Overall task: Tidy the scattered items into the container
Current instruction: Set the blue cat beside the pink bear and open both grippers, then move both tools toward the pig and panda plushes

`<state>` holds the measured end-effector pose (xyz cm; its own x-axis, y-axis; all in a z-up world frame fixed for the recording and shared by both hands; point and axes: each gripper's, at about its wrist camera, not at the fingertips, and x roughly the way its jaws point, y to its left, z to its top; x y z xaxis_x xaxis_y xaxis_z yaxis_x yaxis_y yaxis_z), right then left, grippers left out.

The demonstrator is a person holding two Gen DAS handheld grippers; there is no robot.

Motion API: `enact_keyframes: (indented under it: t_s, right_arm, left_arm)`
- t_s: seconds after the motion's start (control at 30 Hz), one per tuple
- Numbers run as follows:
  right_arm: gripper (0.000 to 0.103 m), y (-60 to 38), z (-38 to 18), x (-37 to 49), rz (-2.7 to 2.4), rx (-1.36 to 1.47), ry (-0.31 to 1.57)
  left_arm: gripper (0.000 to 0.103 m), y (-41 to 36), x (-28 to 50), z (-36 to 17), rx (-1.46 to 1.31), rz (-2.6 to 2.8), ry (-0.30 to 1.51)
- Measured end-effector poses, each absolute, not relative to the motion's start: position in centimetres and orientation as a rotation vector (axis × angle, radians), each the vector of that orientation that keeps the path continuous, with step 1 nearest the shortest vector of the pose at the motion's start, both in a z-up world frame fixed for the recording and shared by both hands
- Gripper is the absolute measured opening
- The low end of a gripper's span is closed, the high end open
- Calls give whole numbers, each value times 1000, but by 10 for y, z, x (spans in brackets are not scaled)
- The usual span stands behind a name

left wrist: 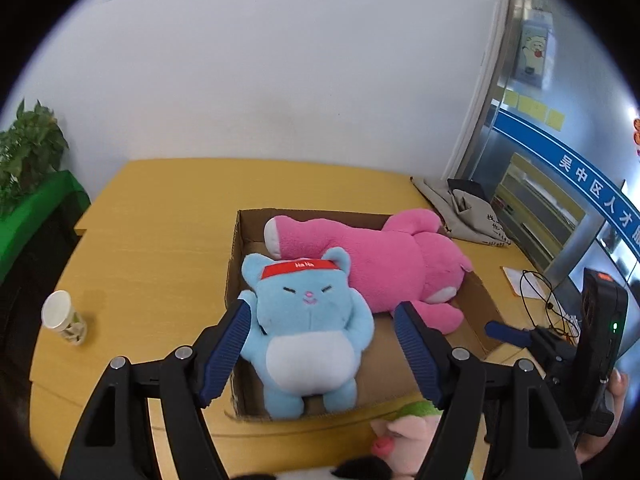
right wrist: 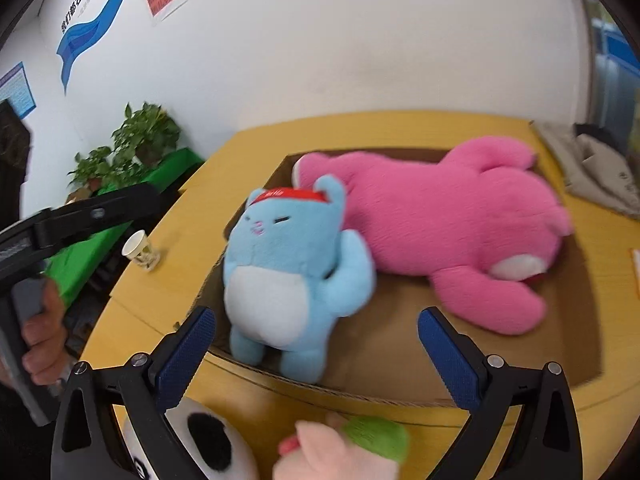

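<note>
A cardboard box [left wrist: 478,304] is seen on the yellow surface [left wrist: 152,248], well in from the far edge and close to the near edge. Inside it, a blue plush cat [left wrist: 308,332] is propped against the left wall, and a pink plush [left wrist: 384,268] is laid across the back, its head overhanging the right rim. Bare cardboard floor is left at the front right of the box. Open surface is seen to the left, where only a paper cup [left wrist: 66,318] stands. A grey bag [left wrist: 464,212] and cables [left wrist: 536,296] are found at the right side. Just outside the near wall, a pig plush with green top [right wrist: 352,448] and a black-and-white plush [right wrist: 208,448] are lying. The left gripper [left wrist: 324,344] is spread, nothing pinched, the cat framed between its jaws without contact. The right gripper [right wrist: 316,348] is spread wide, empty, above the near rim.
</note>
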<state>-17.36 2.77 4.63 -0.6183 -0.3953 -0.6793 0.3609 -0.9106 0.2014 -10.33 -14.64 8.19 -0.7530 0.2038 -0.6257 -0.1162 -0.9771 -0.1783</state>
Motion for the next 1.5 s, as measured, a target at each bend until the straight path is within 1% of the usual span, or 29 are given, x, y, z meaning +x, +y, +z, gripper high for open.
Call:
enact_keyframes:
  t_s: [0.13, 0.3, 0.43, 0.57, 0.77, 1.03, 1.5]
  right_arm:
    - [103, 53, 73, -134, -2607, 1015, -4]
    - [103, 92, 87, -80, -2671, 967, 44]
    - [103, 105, 88, -62, -2707, 948, 83]
    - [103, 118, 86, -56, -2726, 946, 66]
    - [103, 133, 82, -48, -2743, 950, 57]
    - [103, 143, 79, -51, -2753, 967, 47]
    - [103, 147, 71, -50, -2742, 987, 40]
  left_arm:
    - [74, -118, -67, 90, -971, 2871, -99]
    - [74, -90, -26, 85, -905, 2848, -168]
    - [74, -64, -14, 82, -907, 2804, -173]
    - [74, -44, -6, 82, -915, 2792, -126]
    - [74, -25, 3, 78, -916, 2786, -105]
    - [74, -17, 5, 67, -958, 2769, -127]
    - [74, -25, 9, 57, -1001, 2756, -183]
